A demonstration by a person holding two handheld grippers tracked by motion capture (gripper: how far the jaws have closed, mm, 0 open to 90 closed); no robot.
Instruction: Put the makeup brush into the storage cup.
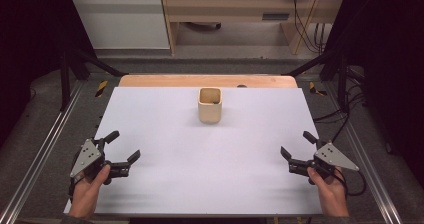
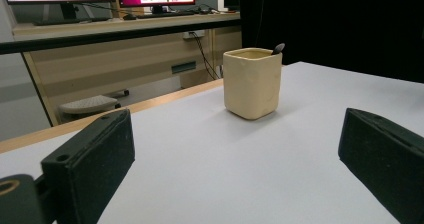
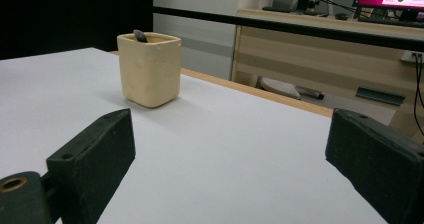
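Observation:
A cream square cup [image 1: 210,105] stands upright near the far middle of the white table [image 1: 210,174]. A dark object [image 2: 278,48] pokes above its rim; the same dark object [image 3: 139,35] appears in the right gripper view above the cup [image 3: 149,75]. My left gripper [image 1: 123,146] hovers at the near left, open, jaws wide with nothing between them, aimed toward the cup [image 2: 251,82]. Held at the near right, my right gripper [image 1: 295,145] is open too and holds nothing.
A wooden strip [image 1: 207,80] borders the table's far edge. Black frame bars and metal rails [image 1: 37,154] run along both sides. Beyond stands a desk [image 2: 125,29] with monitors, and cables [image 1: 312,31] hang at the back right.

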